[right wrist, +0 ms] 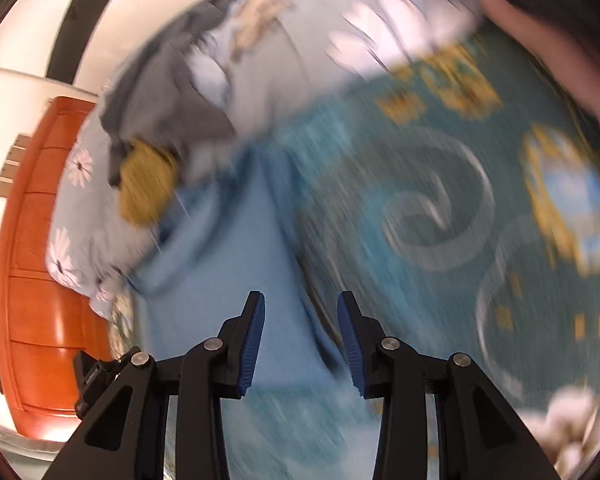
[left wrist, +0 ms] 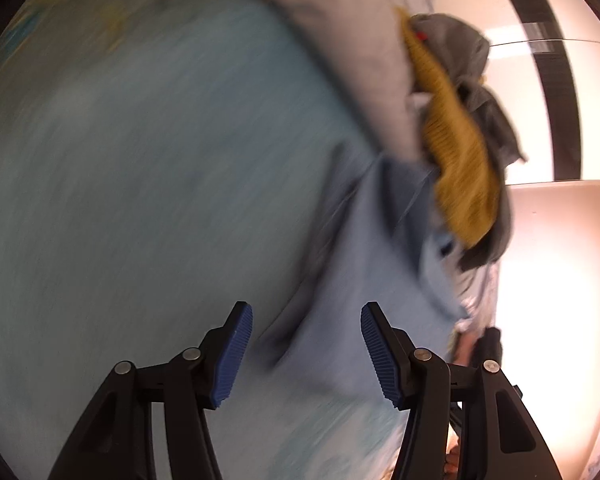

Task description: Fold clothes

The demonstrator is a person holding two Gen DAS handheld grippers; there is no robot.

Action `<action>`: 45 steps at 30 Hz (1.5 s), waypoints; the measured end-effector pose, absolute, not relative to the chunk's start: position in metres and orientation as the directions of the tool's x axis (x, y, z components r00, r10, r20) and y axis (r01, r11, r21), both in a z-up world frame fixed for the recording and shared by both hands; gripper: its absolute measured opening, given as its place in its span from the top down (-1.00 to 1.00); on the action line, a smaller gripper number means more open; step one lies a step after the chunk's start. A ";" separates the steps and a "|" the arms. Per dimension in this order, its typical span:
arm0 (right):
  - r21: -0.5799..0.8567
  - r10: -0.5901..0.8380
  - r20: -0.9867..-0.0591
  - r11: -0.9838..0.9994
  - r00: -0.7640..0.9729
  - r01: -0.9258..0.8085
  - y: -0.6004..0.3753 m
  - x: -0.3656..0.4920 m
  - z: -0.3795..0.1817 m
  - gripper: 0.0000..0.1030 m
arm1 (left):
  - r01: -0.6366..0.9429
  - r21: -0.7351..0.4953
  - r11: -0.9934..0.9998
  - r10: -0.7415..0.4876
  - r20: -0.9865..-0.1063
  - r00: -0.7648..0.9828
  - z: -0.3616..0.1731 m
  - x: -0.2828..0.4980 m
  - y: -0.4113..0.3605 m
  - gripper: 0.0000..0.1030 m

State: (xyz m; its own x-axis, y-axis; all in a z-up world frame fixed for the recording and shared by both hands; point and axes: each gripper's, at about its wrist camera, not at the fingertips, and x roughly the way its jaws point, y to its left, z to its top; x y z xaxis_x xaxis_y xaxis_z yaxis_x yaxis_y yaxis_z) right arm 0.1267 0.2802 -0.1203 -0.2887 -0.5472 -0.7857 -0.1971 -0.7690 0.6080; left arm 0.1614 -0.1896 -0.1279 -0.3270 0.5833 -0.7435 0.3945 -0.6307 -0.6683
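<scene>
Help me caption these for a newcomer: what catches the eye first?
The mustard-yellow knit garment stands out, wedged among grey clothes in a pile at the far edge of the bed. Nearer, a light blue garment lies spread on the teal patterned bedspread, running under the open left gripper and open right gripper, neither holding anything.

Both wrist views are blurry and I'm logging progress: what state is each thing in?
Left gripper: open, nothing between the pads.
Right gripper: open, holding nothing.
Light blue garment: lying spread on the teal patterned bedspread.
Mustard knitted garment: crumpled in the pile.
Grey garment: crumpled, unfolded.
</scene>
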 end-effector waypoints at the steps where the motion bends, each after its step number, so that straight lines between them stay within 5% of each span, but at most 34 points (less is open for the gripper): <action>1: 0.613 -0.552 -0.785 -0.760 -0.281 -0.219 0.281 0.137 -0.127 0.24 | 0.403 -0.674 -0.619 0.594 -0.738 -0.321 -0.133 0.166 -0.187 -0.18; 12: 0.705 -0.597 -0.709 -0.606 -0.376 -0.367 0.271 0.153 -0.158 0.24 | 0.432 -0.747 -0.505 0.619 -0.662 -0.422 -0.151 0.175 -0.182 -0.15; 15: 0.714 -0.592 -0.700 -0.592 -0.400 -0.373 0.267 0.152 -0.160 0.54 | 0.421 -0.752 -0.507 0.595 -0.659 -0.460 -0.150 0.176 -0.181 -0.08; 20: 0.713 -0.590 -0.700 -0.596 -0.402 -0.369 0.263 0.147 -0.153 0.81 | 0.464 -0.742 -0.484 0.566 -0.670 -0.481 -0.151 0.182 -0.188 0.55; 25: 0.713 -0.590 -0.700 -0.614 -0.402 -0.338 0.262 0.145 -0.132 0.88 | 0.446 -0.721 -0.530 0.544 -0.693 -0.474 -0.136 0.182 -0.185 0.83; 45: 0.663 -0.559 -0.748 -0.662 -0.358 -0.350 0.309 0.267 -0.113 0.89 | 0.429 -0.643 -0.635 0.519 -0.766 -0.380 -0.096 0.308 -0.181 0.89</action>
